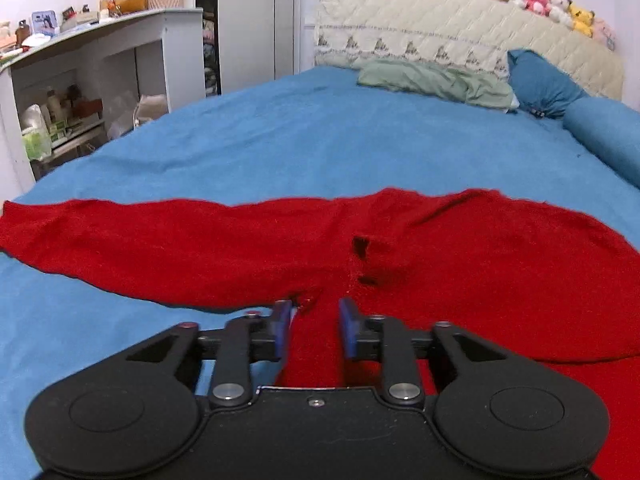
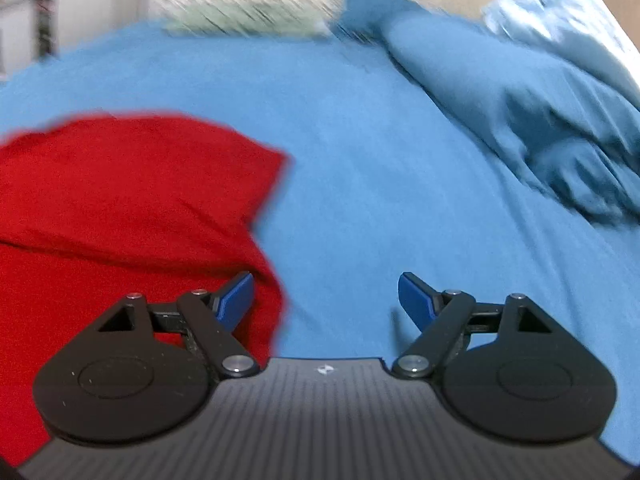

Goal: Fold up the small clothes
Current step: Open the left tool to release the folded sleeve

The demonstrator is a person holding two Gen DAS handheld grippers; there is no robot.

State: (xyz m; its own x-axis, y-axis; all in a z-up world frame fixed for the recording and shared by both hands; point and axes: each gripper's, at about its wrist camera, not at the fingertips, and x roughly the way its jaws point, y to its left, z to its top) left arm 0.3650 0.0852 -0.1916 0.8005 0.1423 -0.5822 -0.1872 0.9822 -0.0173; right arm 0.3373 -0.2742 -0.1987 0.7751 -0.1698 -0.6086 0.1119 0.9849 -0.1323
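Note:
A red knit sweater (image 1: pixel 440 264) lies on the blue bedsheet (image 1: pixel 320 140), one sleeve stretched out to the left. My left gripper (image 1: pixel 316 314) sits low over the sweater near its underarm, jaws partly open with red fabric between the blue fingers (image 1: pixel 282 320); no clear grip shows. In the right wrist view the sweater (image 2: pixel 120 200) fills the left side. My right gripper (image 2: pixel 326 300) is wide open and empty over the blue sheet (image 2: pixel 360 160), just right of the sweater's edge. That view is motion-blurred.
A white shelf unit (image 1: pixel 100 64) with bottles stands left of the bed. A green pillow (image 1: pixel 432 80), blue pillows (image 1: pixel 544 84) and plush toys (image 1: pixel 540 0) lie by the quilted headboard. A rumpled blue duvet (image 2: pixel 540 120) lies at the right.

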